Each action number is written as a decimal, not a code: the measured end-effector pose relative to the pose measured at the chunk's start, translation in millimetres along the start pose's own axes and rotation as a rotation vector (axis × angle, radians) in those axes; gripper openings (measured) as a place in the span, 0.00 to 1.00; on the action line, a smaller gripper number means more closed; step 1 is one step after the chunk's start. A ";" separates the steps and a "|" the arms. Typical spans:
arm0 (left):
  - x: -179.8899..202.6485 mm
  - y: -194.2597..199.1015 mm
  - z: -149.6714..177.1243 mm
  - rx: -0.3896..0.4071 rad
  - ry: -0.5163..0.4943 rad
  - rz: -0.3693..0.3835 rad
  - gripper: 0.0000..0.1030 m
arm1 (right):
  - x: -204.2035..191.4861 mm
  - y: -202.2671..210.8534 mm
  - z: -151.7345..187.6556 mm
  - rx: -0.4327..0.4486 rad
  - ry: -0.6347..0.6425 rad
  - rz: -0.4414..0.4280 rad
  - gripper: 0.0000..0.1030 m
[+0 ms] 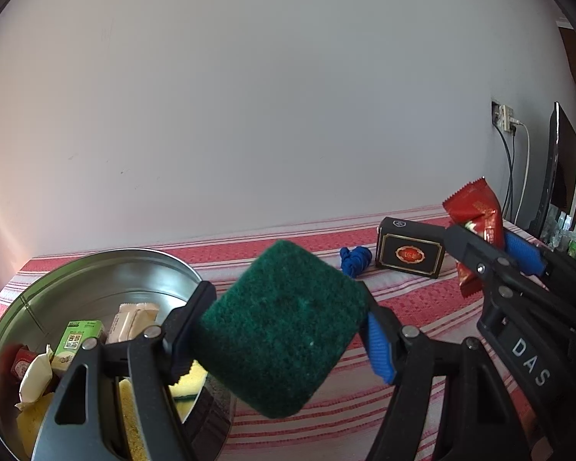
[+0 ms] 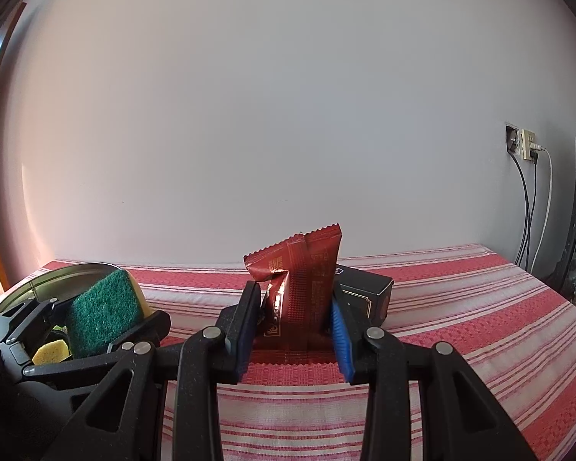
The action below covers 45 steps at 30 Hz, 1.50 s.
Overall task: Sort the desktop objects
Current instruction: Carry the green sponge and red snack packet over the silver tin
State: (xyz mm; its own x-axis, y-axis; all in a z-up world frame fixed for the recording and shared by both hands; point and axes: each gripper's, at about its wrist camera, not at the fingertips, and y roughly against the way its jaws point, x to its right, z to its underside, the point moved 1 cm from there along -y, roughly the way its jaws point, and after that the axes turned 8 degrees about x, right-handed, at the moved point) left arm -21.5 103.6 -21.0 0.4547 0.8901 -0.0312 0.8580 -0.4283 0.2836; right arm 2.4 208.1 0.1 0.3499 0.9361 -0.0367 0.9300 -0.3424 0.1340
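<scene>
The left hand-held gripper clamps a green scouring sponge, held clear of the tabletop with the round metal tin just to its left and slightly below, already holding snack packets. The right hand-held gripper pinches a red snack sachet upright, its long axis vertical, farther from the tin. The left hand looks nearer for a drop; both point slightly downward. A black box and blue cord lie ahead on the tabletop.
</scene>
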 end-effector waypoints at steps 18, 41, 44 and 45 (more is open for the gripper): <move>-61.1 28.0 -23.6 0.057 0.088 -0.038 0.70 | -21.9 18.7 -1.8 0.096 0.079 -0.031 0.37; -179.5 36.0 -21.4 0.046 0.259 -0.331 0.70 | -158.3 22.3 -11.8 0.051 0.090 -0.335 0.37; -189.8 34.4 -18.3 0.025 0.258 -0.386 0.70 | -174.5 18.1 -14.1 0.053 0.094 -0.360 0.37; -193.0 33.0 -17.2 0.016 0.261 -0.399 0.70 | -179.4 16.2 -15.0 0.053 0.097 -0.366 0.37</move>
State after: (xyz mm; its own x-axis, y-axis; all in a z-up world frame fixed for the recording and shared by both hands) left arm -85.0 -79.7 10.9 0.0153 0.9940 0.1080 0.9580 -0.0455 0.2832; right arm -47.1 35.8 23.7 -0.0169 0.9996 0.0214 0.9969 0.0151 0.0776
